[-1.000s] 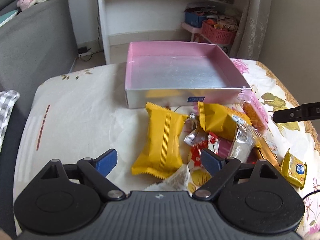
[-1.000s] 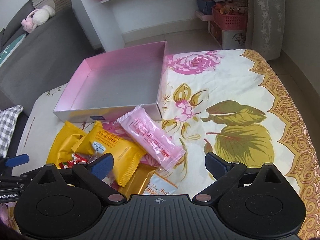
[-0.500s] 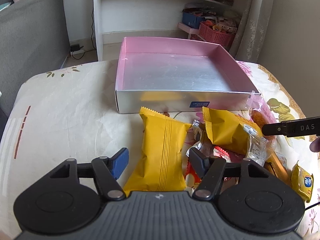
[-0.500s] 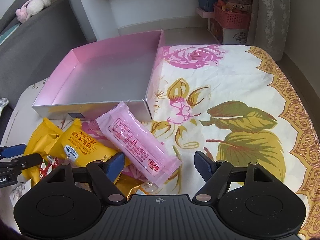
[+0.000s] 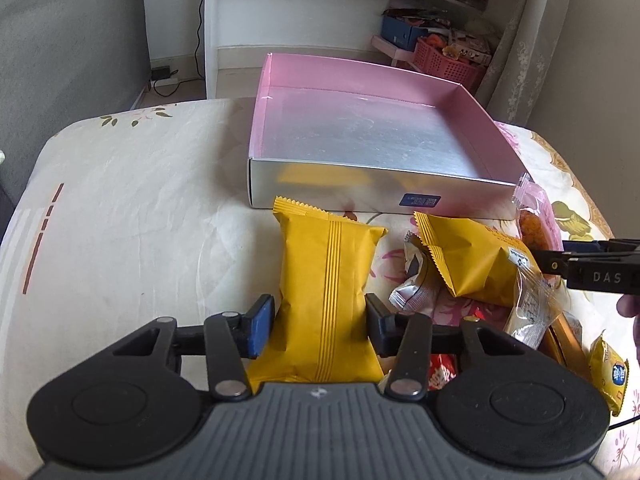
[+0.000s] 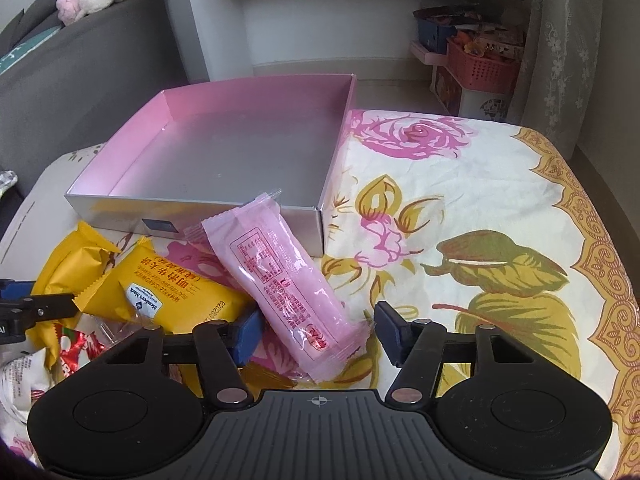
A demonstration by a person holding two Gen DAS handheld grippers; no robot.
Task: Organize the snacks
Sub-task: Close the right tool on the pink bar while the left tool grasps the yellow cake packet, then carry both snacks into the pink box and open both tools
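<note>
Yellow snack pack (image 5: 326, 296) between gripper (image 5: 320, 326) pads

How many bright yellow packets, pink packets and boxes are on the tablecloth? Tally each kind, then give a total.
Bright yellow packets: 3
Pink packets: 1
Boxes: 1
Total: 5

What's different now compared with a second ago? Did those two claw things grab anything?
Both came down over the snacks with jaws closing. The left hand-held gripper now squeezes the yellow striped packet. The right hand-held gripper straddles the pink packet, with a gap still showing at its right finger. The pink box has not moved and holds nothing.
</note>
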